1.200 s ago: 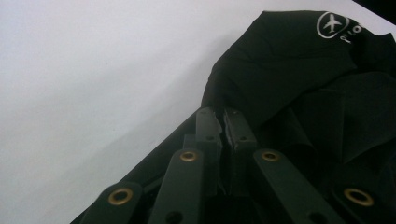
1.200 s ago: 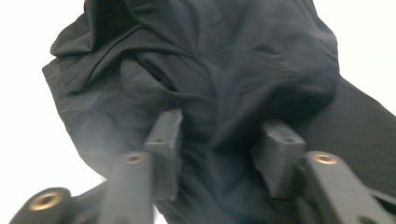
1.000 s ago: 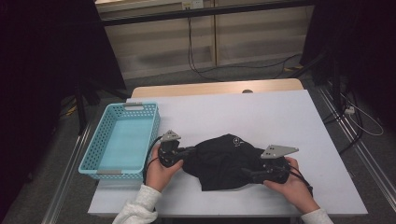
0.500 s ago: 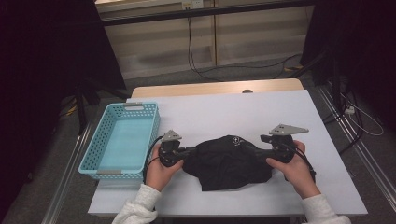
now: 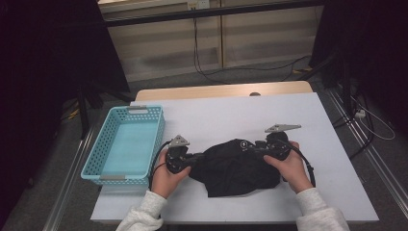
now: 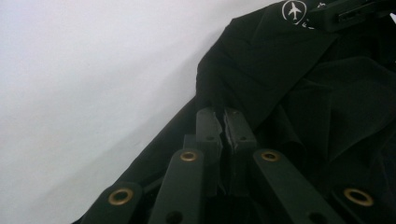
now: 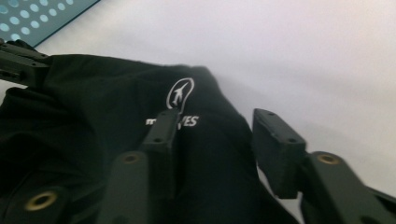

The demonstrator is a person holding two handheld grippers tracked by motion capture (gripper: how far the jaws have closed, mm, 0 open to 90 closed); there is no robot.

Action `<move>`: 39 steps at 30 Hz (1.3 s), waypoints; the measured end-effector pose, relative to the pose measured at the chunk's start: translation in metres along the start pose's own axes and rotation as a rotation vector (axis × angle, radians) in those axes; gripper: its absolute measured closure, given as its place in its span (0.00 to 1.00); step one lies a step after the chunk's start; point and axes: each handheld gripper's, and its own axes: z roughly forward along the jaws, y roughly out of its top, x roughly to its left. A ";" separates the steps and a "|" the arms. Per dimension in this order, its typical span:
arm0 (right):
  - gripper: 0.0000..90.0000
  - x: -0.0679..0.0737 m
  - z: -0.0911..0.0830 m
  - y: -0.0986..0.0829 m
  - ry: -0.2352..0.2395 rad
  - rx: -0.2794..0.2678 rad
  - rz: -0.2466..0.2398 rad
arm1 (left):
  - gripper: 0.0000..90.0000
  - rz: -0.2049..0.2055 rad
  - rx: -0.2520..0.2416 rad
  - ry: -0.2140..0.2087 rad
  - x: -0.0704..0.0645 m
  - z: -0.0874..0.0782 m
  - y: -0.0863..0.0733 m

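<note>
Left tongs [image 5: 191, 158] clenched on black garment [image 5: 235, 166]; right tongs [image 5: 255, 147] spread wide, straddling garment's far edge.

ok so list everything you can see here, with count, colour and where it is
black garment: 1, black with a white plane logo, crumpled at the table's near middle
basket: 1, light blue, perforated, at the table's left edge
table: 1, white top
left hand-held gripper: 1, black, jaws shut on the garment's left edge
right hand-held gripper: 1, black, jaws open astride the garment's logo end
hands: 2, in pale sleeves, each holding a gripper
</note>
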 end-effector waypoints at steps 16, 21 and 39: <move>0.99 0.010 -0.054 -0.038 0.107 -0.102 -0.140 | 0.83 0.004 -0.028 -0.010 -0.004 0.003 0.000; 0.99 0.007 -0.060 -0.052 0.066 -0.044 -0.183 | 0.60 0.007 -0.063 -0.002 -0.004 -0.002 0.005; 0.98 -0.018 -0.072 -0.066 -0.059 -0.049 -0.122 | 0.27 -0.088 -0.137 0.023 0.011 -0.018 0.008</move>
